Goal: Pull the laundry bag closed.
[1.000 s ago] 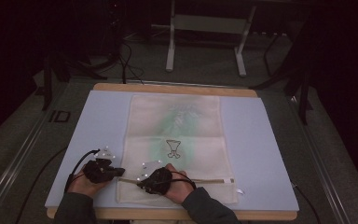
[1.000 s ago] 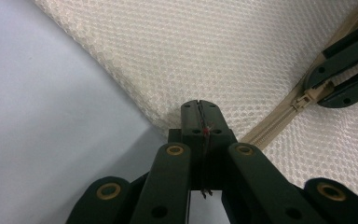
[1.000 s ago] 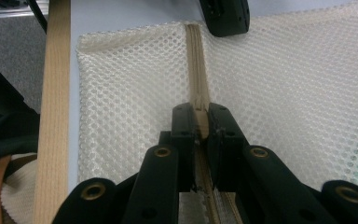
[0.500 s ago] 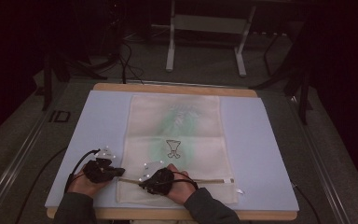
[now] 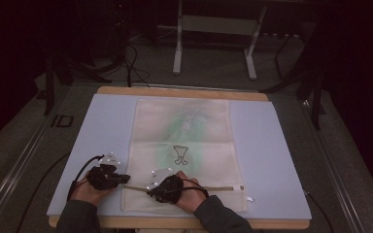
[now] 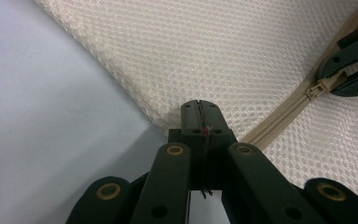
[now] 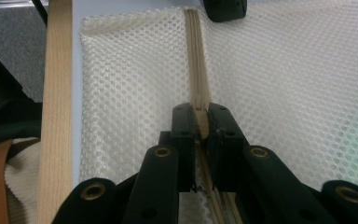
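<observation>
Nothing has shifted since the earlier high-view frames: both hands sit where they were at the near edge of the table (image 5: 272, 95), and the mesh laundry bag (image 5: 182, 145) lies flat as before on the pale blue mat (image 5: 107, 121), its zipper (image 5: 218, 188) running along the near side. On the bag's left edge, the left gripper (image 5: 124, 179) has its jaws fully together on the corner of the mesh, right where the zipper tape ends; in the left gripper view (image 6: 200, 109) the pads meet with only the thin fabric edge between them. Partway along the zipper, the right gripper (image 5: 150, 190) is pinched shut on the zipper's slider (image 7: 202, 122), with the beige tape running straight ahead of it in the right gripper view. Its tip also shows at the upper right of the left gripper view, on the slider (image 6: 318, 87). By its look the bag is light, soft and floppy, open-weave netting that will bunch and drag instead of holding shape, so it probably needs anchoring at the corner while the slider is drawn along. That small rigid slider looks the best hold, though it may slip from smooth pads.
</observation>
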A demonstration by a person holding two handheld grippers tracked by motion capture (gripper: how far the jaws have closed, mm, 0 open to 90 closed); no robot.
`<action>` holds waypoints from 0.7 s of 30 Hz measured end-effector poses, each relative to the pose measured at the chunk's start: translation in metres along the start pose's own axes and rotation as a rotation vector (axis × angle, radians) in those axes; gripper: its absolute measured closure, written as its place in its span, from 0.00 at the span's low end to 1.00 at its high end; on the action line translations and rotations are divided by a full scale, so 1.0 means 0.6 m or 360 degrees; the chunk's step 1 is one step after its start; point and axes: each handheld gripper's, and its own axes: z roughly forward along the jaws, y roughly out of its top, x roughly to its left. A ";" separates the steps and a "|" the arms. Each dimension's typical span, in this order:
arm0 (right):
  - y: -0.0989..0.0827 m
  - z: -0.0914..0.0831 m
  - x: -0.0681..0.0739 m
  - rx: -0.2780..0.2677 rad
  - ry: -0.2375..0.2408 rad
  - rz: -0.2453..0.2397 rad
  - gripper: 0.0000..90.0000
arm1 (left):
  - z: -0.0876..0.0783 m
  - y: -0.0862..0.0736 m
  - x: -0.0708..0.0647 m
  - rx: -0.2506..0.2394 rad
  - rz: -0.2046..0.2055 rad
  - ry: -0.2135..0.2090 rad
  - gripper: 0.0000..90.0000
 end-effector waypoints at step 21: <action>-0.023 -0.021 -0.001 0.0012 0.0005 0.0030 0.91 | 0.000 -0.001 0.001 -0.0003 -0.0006 -0.0004 1.00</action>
